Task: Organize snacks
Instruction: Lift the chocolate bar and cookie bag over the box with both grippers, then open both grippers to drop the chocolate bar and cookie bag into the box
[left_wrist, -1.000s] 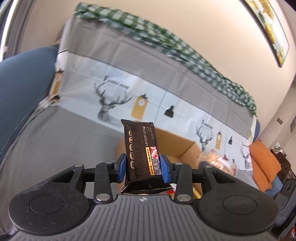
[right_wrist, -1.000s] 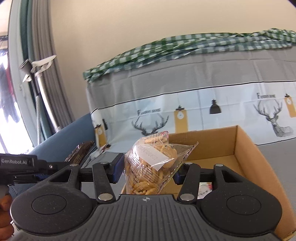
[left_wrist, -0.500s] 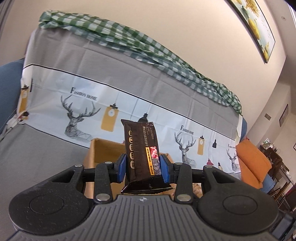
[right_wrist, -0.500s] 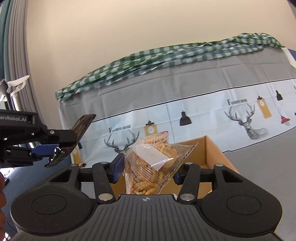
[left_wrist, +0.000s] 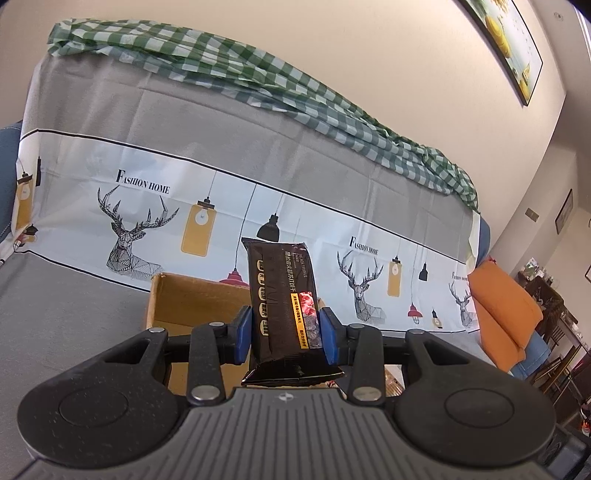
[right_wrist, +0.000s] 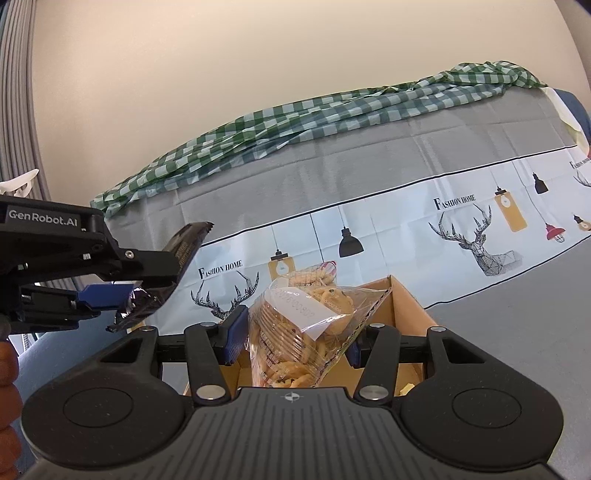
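The left hand-held gripper (left_wrist: 287, 334) has swung across since the earlier frames, and the cardboard box (left_wrist: 184, 299) that sat straight behind its load now shows out at nine o'clock of it. In the right wrist view that same gripper has come in from the nine o'clock edge, further than before. Its blue pads (left_wrist: 243, 334) clamp a black snack packet (left_wrist: 282, 306), glossy foil, flat and rectangular, crimped at both ends, standing upright with an orange strip down one side.

The right hand-held gripper (right_wrist: 293, 338) is closed part-way on a clear plastic bag (right_wrist: 303, 332) of golden, ridged biscuits, crinkly film with a white paper label, flaring to a point at three o'clock. The bag hangs just over the box (right_wrist: 406, 306), whose plain brown walls rise behind it at twelve to three o'clock.

The box is open-topped with straight raw edges; its far corner is bare inside, and something pale yellow shows low at four o'clock, too hidden to name. It sits on a grey sofa cover (right_wrist: 517, 332), smooth and flat, with free room at three o'clock. Behind rises the printed backrest cloth (left_wrist: 147, 192) with deer and lamps, and a rumpled green checked cloth (left_wrist: 258, 77) lies along the top.
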